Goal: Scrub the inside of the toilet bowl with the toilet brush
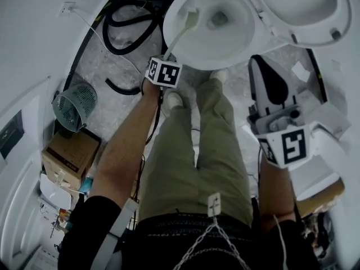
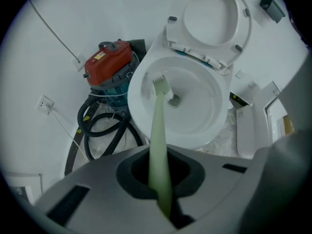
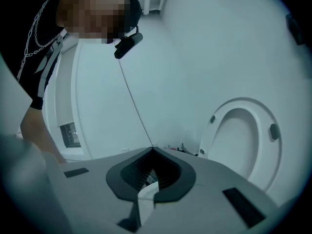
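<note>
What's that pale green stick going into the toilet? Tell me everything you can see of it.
It is the toilet brush: a long, slim, pale green handle, plastic by the look, ending in a small head with short white bristles. The left gripper is shut on the handle's near end and holds it slanting down into the toilet bowl. The head seems to rest against the bowl's inner wall, close to the drain hole.

Dim, bluish light
Fisheye bending, black corners in gripper views; toilet bowl (image 1: 225, 49) brightest, near parts blurred.
</note>
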A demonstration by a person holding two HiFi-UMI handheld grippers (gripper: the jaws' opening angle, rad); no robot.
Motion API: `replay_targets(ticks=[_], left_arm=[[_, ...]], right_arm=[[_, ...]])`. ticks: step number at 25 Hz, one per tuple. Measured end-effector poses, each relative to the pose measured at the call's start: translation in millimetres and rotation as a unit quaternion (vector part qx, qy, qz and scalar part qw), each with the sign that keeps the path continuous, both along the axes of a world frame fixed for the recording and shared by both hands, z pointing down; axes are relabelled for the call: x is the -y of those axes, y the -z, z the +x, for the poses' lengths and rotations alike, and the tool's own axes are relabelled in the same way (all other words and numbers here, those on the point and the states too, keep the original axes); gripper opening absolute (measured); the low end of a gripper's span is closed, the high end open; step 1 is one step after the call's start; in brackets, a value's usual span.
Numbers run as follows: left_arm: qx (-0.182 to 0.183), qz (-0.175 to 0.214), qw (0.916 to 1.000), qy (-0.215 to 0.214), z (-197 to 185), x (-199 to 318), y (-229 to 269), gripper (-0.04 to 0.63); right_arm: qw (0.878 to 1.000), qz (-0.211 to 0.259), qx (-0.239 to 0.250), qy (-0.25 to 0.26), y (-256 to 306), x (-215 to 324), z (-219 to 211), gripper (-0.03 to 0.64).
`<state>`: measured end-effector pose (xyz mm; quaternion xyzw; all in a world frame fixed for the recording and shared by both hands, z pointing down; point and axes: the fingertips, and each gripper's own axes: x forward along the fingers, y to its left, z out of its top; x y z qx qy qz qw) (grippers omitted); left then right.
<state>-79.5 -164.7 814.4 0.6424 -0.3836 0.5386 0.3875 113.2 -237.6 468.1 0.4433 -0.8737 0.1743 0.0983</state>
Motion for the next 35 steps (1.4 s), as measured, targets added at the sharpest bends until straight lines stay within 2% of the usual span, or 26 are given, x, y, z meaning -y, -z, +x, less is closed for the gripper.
replay_targets(ticks=[4,8,11,15,20,26,32,35], left_arm=[[-0.025,-0.023,0.9994,-0.001,30.2,-8.4,3.0,0.000],[-0.053,-0.094,0.9933,0.040,60.4,-41.1,-6.8,0.000],[-0.061,-0.125,0.9882,0.064,69.5,-59.0,-18.8,0.000],[-0.034,-0.110,0.9909,0.068,60.7,-37.3,-27.5,0.000],[-0.044,-0.150,0.9814,0.111,71.8,-29.8,-37.8,0.000],[-0.043,-0.147,0.9796,0.131,71.5,-2.2,-43.6,0.000],[-0.031,-0.134,0.9836,0.117,74.2,21.6,-51.7,0.000],[-0.039,-0.148,0.9806,0.123,86.9,25.8,-55.5,0.000]], right_arm=[[1.000,0.000,0.001,-0.003,-4.3,7.7,7.2,0.003],[1.000,-0.001,0.002,-0.010,-4.8,17.6,17.8,0.003],[1.000,-0.001,0.003,-0.010,-5.4,24.3,24.7,0.003],[1.000,-0.003,0.000,-0.006,-8.5,36.1,37.7,0.003],[1.000,-0.008,0.000,0.004,-12.8,47.7,46.7,0.003],[1.000,-0.014,0.002,0.004,-20.2,56.8,58.0,0.003],[1.000,-0.007,-0.008,0.007,-29.5,60.9,75.3,0.003],[1.000,-0.002,-0.007,0.008,-32.2,62.1,80.6,0.003]])
